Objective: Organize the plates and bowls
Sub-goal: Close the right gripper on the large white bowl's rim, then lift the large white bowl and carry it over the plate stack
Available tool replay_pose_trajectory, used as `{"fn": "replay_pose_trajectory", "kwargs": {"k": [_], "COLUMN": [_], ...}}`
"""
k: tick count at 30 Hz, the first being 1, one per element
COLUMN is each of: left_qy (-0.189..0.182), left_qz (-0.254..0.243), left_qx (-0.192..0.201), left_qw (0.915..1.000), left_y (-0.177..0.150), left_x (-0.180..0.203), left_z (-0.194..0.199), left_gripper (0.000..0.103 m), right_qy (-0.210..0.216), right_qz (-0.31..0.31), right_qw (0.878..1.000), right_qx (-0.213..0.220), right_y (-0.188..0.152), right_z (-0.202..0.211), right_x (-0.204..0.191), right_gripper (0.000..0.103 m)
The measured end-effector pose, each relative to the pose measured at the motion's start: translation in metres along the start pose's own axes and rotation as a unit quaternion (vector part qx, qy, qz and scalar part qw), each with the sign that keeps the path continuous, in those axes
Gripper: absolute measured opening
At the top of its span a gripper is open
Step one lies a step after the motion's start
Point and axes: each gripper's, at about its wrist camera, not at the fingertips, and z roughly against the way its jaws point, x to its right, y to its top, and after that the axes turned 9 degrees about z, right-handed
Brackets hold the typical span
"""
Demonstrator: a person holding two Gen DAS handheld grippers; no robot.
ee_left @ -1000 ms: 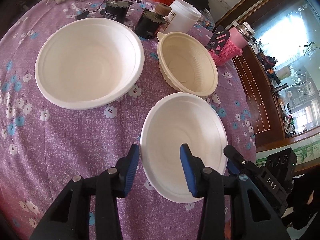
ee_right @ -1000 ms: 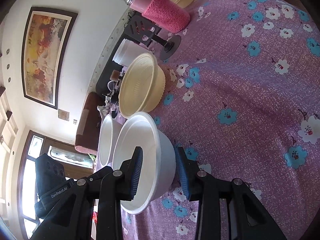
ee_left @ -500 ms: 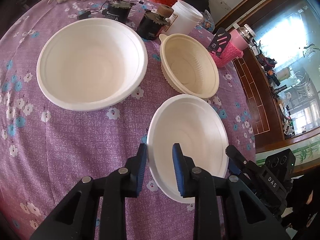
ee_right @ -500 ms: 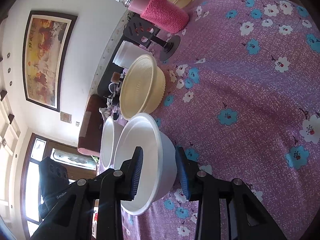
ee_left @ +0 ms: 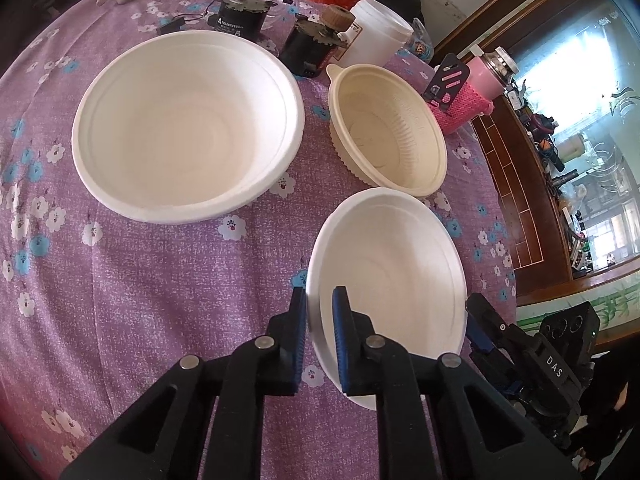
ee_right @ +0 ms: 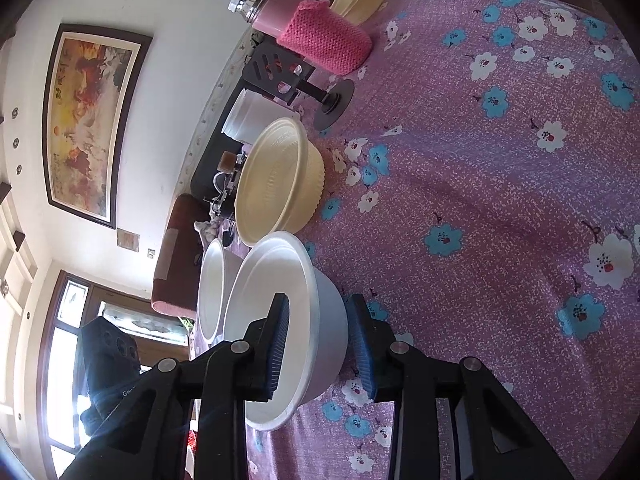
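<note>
Pinching the small white foam bowl by its near rim on the flowered tablecloth, we had the left gripper just closing there.
Our right gripper straddled the opposite wall, jaws closing, contact unclear; light, crushable foam, we judged, so rim grips suited.

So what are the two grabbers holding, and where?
Both hold the small white bowl: left gripper has just closed on its near rim, right gripper straddles the opposite wall.
</note>
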Motion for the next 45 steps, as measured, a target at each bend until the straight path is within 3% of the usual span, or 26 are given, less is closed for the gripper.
{"fn": "replay_pose_trajectory", "kwargs": {"k": [4,18,35,45], "left_qy": [0.003,0.008,0.017,0.015], "left_qz": [-0.003,-0.008,-0.018,-0.01], "left_qx": [-0.001,0.001,0.018,0.046], "left_qw": [1.0,0.9999,0.9995,0.9988], "left_y": [0.0,0.0,-0.006,-0.018], "left_x": [0.0,-0.002,0.0,-0.017], "left_z": [-0.002,-0.003,0.007,0.05], "left_gripper": [0.008,0.007,0.007,0.007], "right_qy": [-0.001,-0.005,-0.017,0.006], "right_qz": [0.002,0.011,0.039,0.059], "right_qw": [1.0,1.0,0.999,0.998], "right_qx": [-0.003,-0.001,0.011,0.015], "right_y": [0.0,0.0,-0.004,-0.019], "right_z": [-0.001,-0.002,-0.001,0.003], "right_x": [-0.001,-0.004,-0.016,-0.046], "right_gripper": [0.03,0.007,0.006,0.006]}}
